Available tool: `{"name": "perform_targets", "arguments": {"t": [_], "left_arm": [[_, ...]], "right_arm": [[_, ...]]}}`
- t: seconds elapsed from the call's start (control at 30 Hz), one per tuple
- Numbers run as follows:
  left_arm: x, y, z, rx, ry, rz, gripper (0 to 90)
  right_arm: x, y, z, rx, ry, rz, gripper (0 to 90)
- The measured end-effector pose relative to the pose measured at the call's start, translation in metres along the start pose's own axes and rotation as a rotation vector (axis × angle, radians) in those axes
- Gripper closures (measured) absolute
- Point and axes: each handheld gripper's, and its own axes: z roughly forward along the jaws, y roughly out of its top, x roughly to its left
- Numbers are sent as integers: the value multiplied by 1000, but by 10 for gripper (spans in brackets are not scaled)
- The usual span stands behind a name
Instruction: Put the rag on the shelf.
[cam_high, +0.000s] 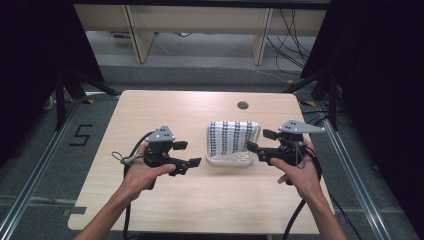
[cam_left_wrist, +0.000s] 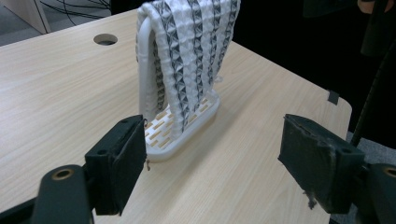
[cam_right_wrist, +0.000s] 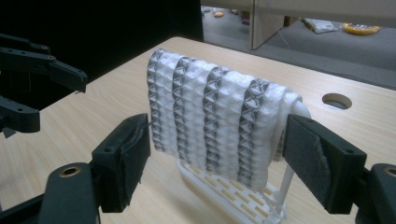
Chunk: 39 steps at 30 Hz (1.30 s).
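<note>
We note a white waffle-weave cloth with grey stripes (cam_high: 233, 136) draped over a white slotted plastic rack (cam_high: 227, 161) mid-table. Left gripper (cam_high: 187, 155) and right gripper (cam_high: 261, 142) flank it, released. Floor tape reads "5" (cam_high: 81, 135).

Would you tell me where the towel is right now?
The towel hangs over a white rack right of table centre in the high view, between both tongs.

The rack (cam_high: 227, 159) stands on the counter (cam_high: 165, 107), with the cloth (cam_high: 232, 136) draped over it. The left gripper (cam_high: 186, 154) is left of the rack, the right gripper (cam_high: 260, 141) just right. The counter's hole (cam_high: 243, 105) lies behind the rack.
</note>
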Motion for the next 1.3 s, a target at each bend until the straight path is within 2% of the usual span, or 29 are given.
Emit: {"name": "perform_targets", "arguments": {"t": [0.03,0.07,0.17,0.2,0.23,0.27,0.3,0.33,0.43,0.47,0.5,0.53,0.57,0.6,0.63,0.73,0.77,0.83,0.87,0.9,0.97,1.07,1.23,1.3], "left_arm": [[0,-2,0,0,-5,-2,221],[-1,-4,0,0,-7,-4,221],[-2,-7,0,10,0,-2,221],[-2,-10,0,10,-6,-4,221],[-3,-11,0,13,-6,-8,221],[-3,-13,1,3,-7,-5,221],[-3,-14,0,7,-10,-3,221],[-4,-15,0,6,-5,-2,222],[-4,-16,-1,13,-7,0,221],[-4,-17,-1,6,-15,5,221],[-4,-17,-1,6,-15,5,221],[-6,-19,-2,6,4,12,221],[-6,-20,-1,3,-8,15,221],[-6,-21,-1,-2,-9,13,219],[-7,-22,-1,11,-3,21,216],[-8,-25,-1,17,-2,25,210],[-8,-27,0,8,-8,22,210],[-9,-30,-1,26,-2,29,208],[-9,-30,-1,26,-2,29,206],[-9,-32,0,16,-9,28,206],[-9,-35,-1,29,-5,29,196],[-10,-39,0,13,-16,33,190],[-13,-45,0,28,-3,58,189],[-13,-47,0,31,-11,57,185]], "right_arm": [[2,-1,0,-7,-7,10,247],[2,-2,0,6,3,1,247],[4,-5,0,-1,-3,-6,247],[5,-8,0,10,-1,-9,247],[7,-10,2,5,8,7,247],[7,-10,1,21,9,-6,247],[9,-12,2,18,12,16,247],[7,-13,3,10,14,-14,247],[8,-15,4,9,14,-8,247],[9,-16,4,15,27,-5,247],[9,-16,3,28,19,-2,246],[10,-18,5,15,26,4,245],[11,-18,4,17,22,3,245],[9,-19,4,19,14,-25,243],[12,-20,5,20,27,9,238],[11,-21,4,23,32,-5,233],[13,-23,4,25,30,18,224],[11,-25,3,23,33,2,206],[11,-25,3,11,18,-11,206],[11,-25,3,11,18,-11,206],[13,-28,1,14,27,14,208],[14,-30,-1,18,23,12,207],[14,-34,1,8,29,-20,207],[16,-35,1,20,46,-5,207]]}}
